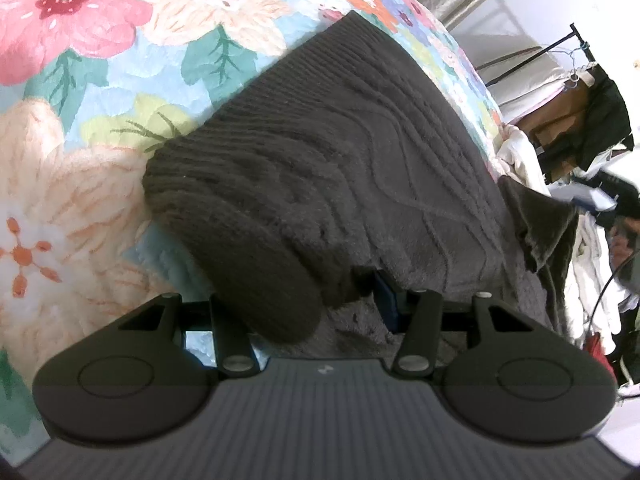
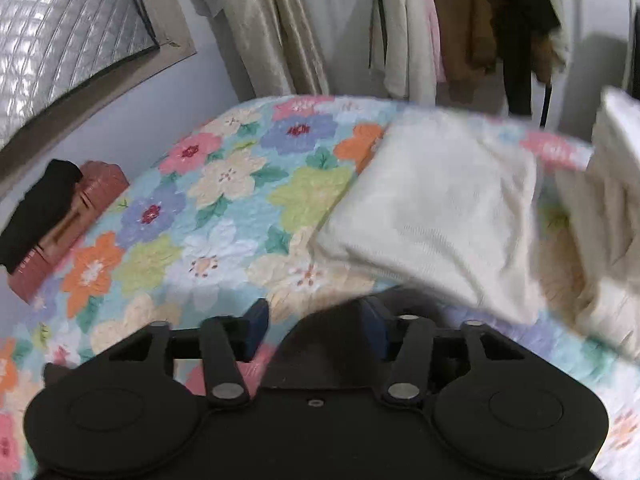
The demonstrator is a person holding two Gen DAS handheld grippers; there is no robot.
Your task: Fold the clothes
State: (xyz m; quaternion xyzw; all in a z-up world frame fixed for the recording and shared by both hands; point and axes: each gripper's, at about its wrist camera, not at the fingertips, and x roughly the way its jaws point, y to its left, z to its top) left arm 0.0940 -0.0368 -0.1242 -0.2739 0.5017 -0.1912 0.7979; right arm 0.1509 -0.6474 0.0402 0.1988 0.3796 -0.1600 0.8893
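Observation:
A dark grey knitted sweater (image 1: 328, 152) lies folded on the floral bedspread (image 1: 80, 128). My left gripper (image 1: 300, 304) is shut on a thick rolled fold of it at the near edge. The fold hides the left finger, and only the right blue pad (image 1: 386, 300) shows. In the right wrist view my right gripper (image 2: 318, 320) hovers open above the bedspread (image 2: 192, 216), and the view is blurred. A dark blurred shape sits low between its fingers, and I cannot tell what it is. A folded cream sweater (image 2: 432, 208) lies ahead and to the right.
More cream clothes (image 2: 612, 200) are heaped at the right edge of the bed. A small stack of black and rust-coloured folded clothes (image 2: 60, 220) sits at the bed's left side by the wall. Hanging garments (image 2: 472, 20) and curtains stand behind the bed.

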